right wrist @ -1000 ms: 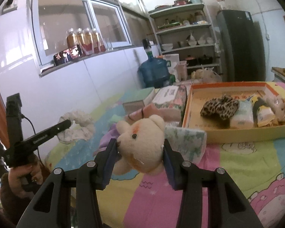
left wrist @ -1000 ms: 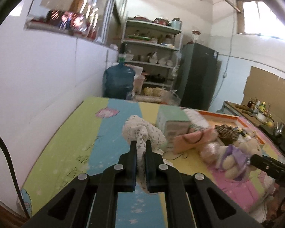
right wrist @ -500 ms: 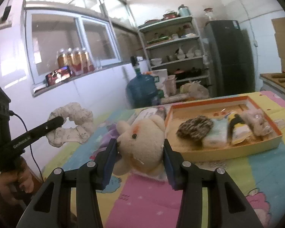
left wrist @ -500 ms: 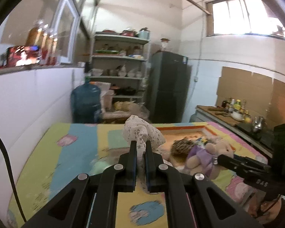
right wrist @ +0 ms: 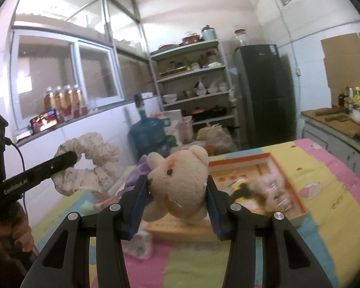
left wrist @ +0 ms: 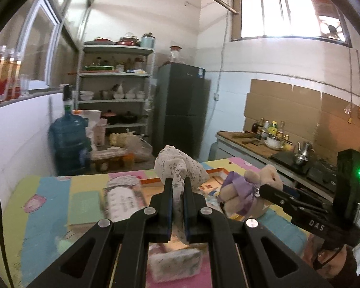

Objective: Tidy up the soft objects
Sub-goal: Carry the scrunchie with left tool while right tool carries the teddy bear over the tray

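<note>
scrunchie (left wrist: 177, 168) pinched, teddy bear (right wrist: 180, 182) clamped (both above tray (right wrist: 297, 192))

I'm facing white walls w/ a metal shelf rack (left wrist: 115, 88) of pots and bowls, dark fridge (left wrist: 181, 110) beside it. Blue water jug (left wrist: 68, 141) on the floor. Daylight thru a high window (left wrist: 288, 15); cardboard (left wrist: 300, 110) behind what's prob. a kitchen counter (left wrist: 249, 144).

- Left wrist view looks along its hand-held gripper (left wrist: 178, 192), slightly downward, close above the table (left wrist: 48, 206), facing the shelf (left wrist: 115, 88) and fridge (left wrist: 182, 110).
- Right wrist view faces likewise; both share shelf, fridge and the orange tray (right wrist: 283, 180).
</note>
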{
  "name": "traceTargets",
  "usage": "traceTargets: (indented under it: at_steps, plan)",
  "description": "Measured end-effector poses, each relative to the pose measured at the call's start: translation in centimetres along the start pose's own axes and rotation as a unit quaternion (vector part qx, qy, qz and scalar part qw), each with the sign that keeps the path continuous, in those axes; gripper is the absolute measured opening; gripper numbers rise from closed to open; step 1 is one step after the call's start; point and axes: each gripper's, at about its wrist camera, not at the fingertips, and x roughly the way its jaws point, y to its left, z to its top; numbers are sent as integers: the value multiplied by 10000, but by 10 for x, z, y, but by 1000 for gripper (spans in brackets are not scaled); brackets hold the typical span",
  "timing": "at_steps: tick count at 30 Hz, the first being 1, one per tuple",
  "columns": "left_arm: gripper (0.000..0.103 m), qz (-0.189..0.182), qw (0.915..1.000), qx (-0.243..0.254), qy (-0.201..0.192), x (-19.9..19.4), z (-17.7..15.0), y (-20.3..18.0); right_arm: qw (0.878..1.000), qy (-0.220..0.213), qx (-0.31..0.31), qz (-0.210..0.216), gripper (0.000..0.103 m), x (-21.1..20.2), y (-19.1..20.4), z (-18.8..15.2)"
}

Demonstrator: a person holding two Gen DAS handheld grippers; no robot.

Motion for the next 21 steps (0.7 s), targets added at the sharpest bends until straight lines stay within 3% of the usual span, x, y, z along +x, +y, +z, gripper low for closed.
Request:
traceTargets:
  at_steps: [9, 21]
  plan:
    - [7, -279, 9991, -136, 292, 57, 14, -16, 9996, -18, 116, -271, 48, 19, -51, 26]
    - [7, -299, 9980, -179, 523, 121, 26, -39, 9982, 109, 267, -522, 48, 56, -101, 49]
